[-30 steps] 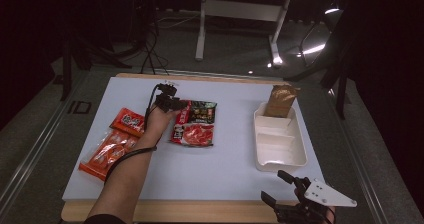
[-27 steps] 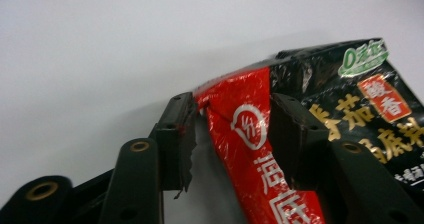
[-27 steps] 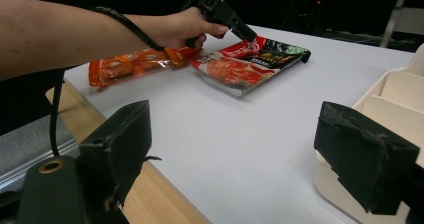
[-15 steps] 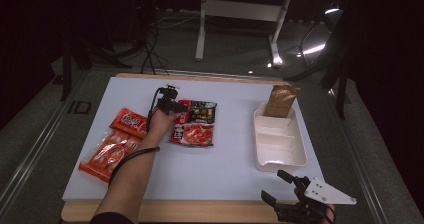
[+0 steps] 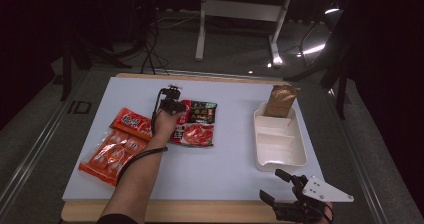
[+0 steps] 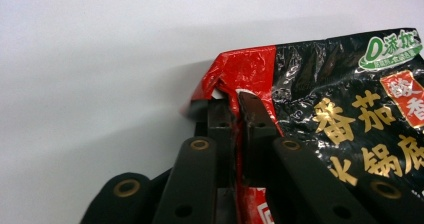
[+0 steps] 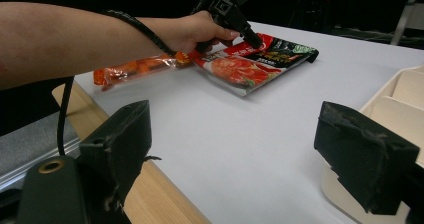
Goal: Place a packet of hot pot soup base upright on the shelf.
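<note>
Orange packets [image 5: 117,144] beside gripped sauce pouch [image 5: 196,124] (tray [image 5: 280,146] well apart)

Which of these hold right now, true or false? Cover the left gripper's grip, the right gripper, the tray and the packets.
1. The left gripper is shut on a corner of the red and black foil sauce packet. True.
2. The right gripper holds an orange packet. False: its fingers stand wide apart with nothing between them, at the near table edge.
3. The brown paper pouch stands in the far end of the white compartment tray. True.
4. The two orange snack packets lie inside the tray. False: they lie on the white table, to the left of the sauce packet.
</note>
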Action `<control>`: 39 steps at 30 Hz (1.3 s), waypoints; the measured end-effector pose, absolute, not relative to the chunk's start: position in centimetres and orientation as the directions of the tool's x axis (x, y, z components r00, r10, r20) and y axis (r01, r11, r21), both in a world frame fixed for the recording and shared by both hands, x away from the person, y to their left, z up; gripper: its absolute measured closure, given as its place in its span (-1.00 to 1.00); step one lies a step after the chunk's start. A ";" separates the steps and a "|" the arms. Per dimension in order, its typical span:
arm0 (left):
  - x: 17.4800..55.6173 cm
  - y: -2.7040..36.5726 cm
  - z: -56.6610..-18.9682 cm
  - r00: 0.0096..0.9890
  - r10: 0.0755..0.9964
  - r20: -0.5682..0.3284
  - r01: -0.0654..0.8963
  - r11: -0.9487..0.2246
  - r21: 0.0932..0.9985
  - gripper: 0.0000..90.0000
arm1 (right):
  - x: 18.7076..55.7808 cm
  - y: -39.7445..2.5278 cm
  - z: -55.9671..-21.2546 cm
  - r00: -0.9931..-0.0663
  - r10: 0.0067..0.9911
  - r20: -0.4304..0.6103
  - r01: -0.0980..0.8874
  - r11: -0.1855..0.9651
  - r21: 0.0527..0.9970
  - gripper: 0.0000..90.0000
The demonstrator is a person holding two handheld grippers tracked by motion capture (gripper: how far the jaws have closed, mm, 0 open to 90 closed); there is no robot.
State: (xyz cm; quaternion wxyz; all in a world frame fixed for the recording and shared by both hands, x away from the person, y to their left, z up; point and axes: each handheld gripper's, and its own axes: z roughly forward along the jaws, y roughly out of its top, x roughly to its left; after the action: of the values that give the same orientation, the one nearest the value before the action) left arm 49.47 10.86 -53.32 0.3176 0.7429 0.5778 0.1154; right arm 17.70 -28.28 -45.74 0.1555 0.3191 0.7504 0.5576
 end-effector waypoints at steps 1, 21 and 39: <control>49.4 10.6 -53.2 0.325 0.929 -0.176 0.775 -0.155 0.613 0.94 | 17.7 -28.3 -45.7 -0.748 0.652 0.123 0.306 0.174 0.936 -0.66; 46.1 10.7 -48.8 0.378 0.895 -0.238 0.688 -0.099 0.719 0.98 | 18.0 -27.6 -45.6 -0.765 0.634 0.114 0.296 0.189 0.936 -0.66; 40.7 8.2 -43.9 0.548 0.812 -0.201 0.506 -0.130 0.853 0.98 | 19.1 -26.6 -45.3 -0.784 0.609 0.120 0.299 0.201 0.933 -0.64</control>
State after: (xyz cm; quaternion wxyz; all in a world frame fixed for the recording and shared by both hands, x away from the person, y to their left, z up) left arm 40.73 8.18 -43.91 0.4835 0.7349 0.4485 0.1584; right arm 19.06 -26.56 -45.29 0.1390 0.2979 0.7624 0.5574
